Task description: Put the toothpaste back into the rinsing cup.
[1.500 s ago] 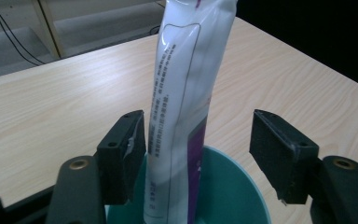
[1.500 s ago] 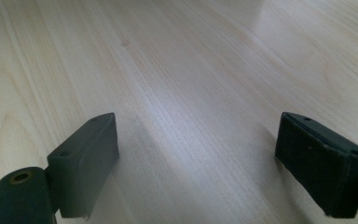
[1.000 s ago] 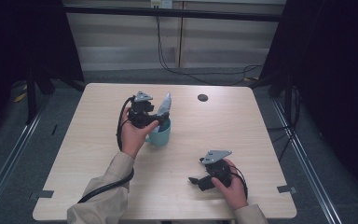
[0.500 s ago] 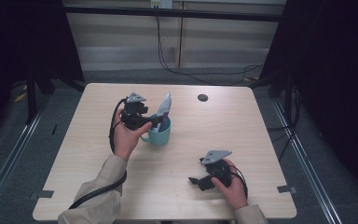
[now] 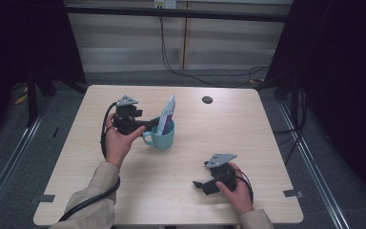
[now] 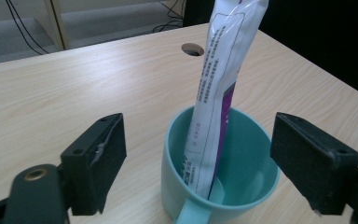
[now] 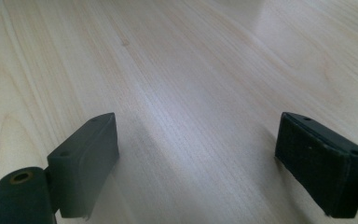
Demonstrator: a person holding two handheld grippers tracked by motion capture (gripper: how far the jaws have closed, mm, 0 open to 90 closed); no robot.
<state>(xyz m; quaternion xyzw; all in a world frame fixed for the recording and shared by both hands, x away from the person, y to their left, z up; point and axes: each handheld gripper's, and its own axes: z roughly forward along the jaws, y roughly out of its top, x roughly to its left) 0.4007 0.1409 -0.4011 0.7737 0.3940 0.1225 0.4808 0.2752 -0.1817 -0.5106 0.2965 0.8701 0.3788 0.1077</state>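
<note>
A teal mug (image 5: 164,139) stands mid-table with a white and purple toothpaste tube (image 5: 167,113) leaning upright in it. My left gripper (image 5: 150,125) is level just left of the mug, by its handle. Its jaws have just been opening and now stand open. In the left gripper view the mug (image 6: 249,154) and tube (image 6: 220,79) sit just ahead of my left gripper (image 6: 200,140), and neither pad touches them. My right gripper (image 5: 199,185) rests low near the front right of the table; the right gripper view shows my right gripper (image 7: 198,144) open over bare wood.
The wooden table (image 5: 267,138) has a round cable hole (image 5: 207,99) at the back, right of the mug. Black frame posts stand at both sides, and cables lie on the floor behind the table.
My left gripper has drawn back to the left, away from the mug, and its jaws stand wider. The tube stays leaning in the mug. The right hand has kept still.
</note>
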